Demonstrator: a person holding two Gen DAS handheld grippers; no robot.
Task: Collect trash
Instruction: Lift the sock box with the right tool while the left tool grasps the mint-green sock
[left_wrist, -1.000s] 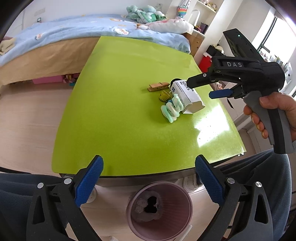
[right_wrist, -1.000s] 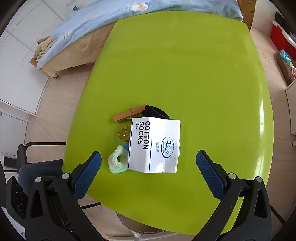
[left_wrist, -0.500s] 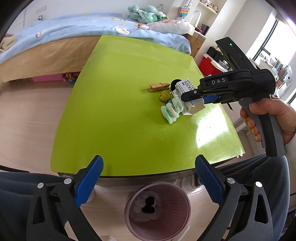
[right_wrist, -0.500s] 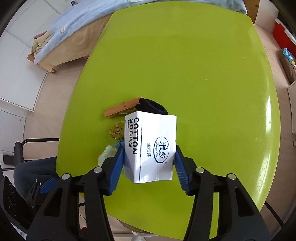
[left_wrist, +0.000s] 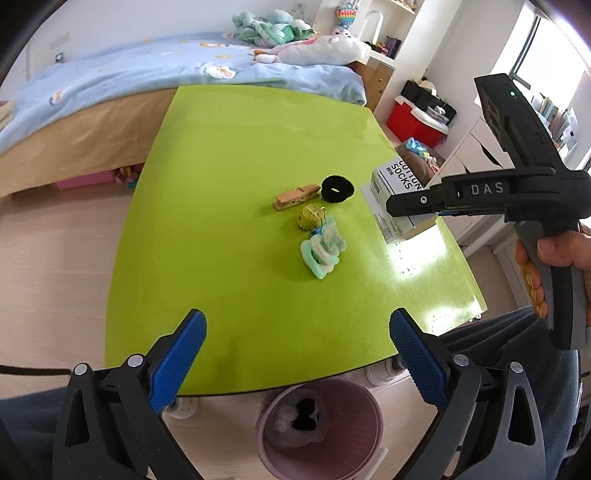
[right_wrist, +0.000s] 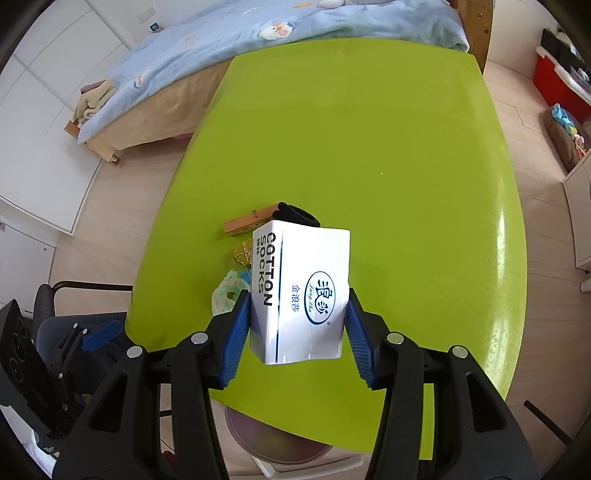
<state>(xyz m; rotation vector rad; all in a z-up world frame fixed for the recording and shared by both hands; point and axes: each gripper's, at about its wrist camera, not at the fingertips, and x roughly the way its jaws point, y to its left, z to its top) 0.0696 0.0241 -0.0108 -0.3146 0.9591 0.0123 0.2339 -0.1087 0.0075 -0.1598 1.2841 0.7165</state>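
Observation:
My right gripper (right_wrist: 295, 328) is shut on a white "COTTON SOCKS" box (right_wrist: 301, 295) and holds it lifted above the green table (right_wrist: 369, 129). In the left wrist view the box (left_wrist: 395, 184) hangs in that gripper (left_wrist: 413, 210) over the table's right side. On the table lie a wooden clothespin (left_wrist: 295, 197), a black hair tie (left_wrist: 337, 189), a yellow wrapper (left_wrist: 309, 218) and a pale green scrunched item (left_wrist: 323, 247). My left gripper (left_wrist: 297, 354) is open and empty at the table's near edge, above a pink trash bin (left_wrist: 319, 424).
A bed with a blue blanket (left_wrist: 147, 74) stands beyond the table. Red storage boxes (left_wrist: 417, 118) and shelves are at the right. A chair (right_wrist: 66, 295) stands at the table's left in the right wrist view.
My right gripper closed on the socks box and lifted it off the table to the right, uncovering the black hair tie. My left gripper stayed open in place.

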